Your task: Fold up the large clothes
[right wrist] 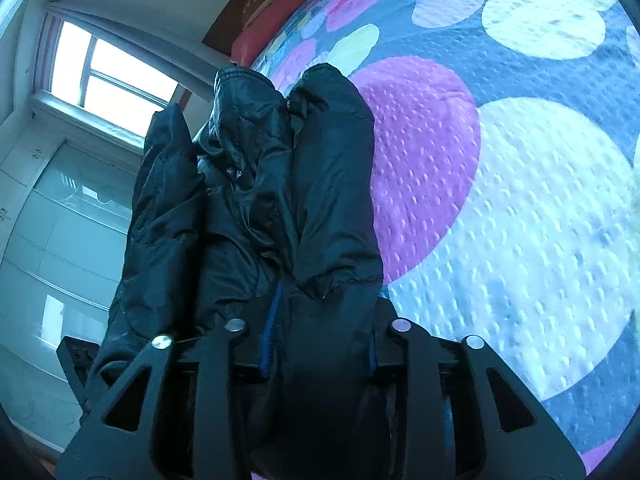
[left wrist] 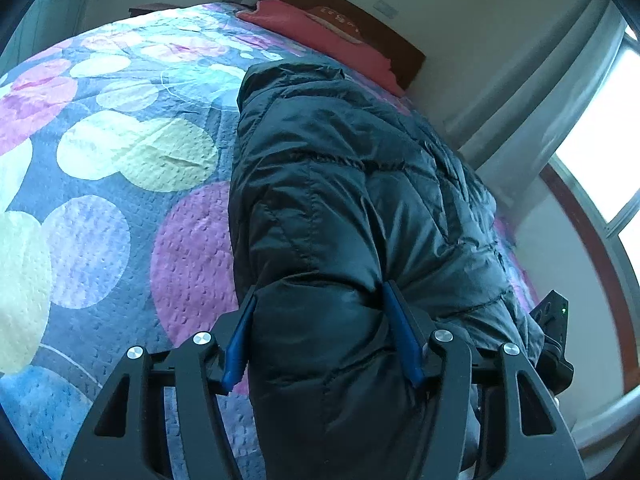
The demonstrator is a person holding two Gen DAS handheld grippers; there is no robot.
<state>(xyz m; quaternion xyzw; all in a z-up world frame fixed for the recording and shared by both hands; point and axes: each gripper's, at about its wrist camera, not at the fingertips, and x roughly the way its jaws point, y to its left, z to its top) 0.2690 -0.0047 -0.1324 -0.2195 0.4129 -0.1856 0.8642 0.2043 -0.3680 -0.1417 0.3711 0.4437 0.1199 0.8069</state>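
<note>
Black and quilted, one puffer jacket (left wrist: 360, 184) lies on one bed (left wrist: 120, 208) with a circle-patterned cover. Two tools grip it: the left tool (left wrist: 320, 300) clamps a thick fold, the right tool (right wrist: 320, 304) pinches bunched fabric. One red pillow (left wrist: 320, 28) sits by the headboard.

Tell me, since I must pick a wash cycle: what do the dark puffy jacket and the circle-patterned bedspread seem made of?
The dark puffy jacket looks like smooth synthetic shell, probably nylon or polyester: slight sheen, stitched padded panels. The circle-patterned bedspread looks like matte quilted cotton or a blend: dimpled, stitched texture. Neither fibre is certain.
</note>
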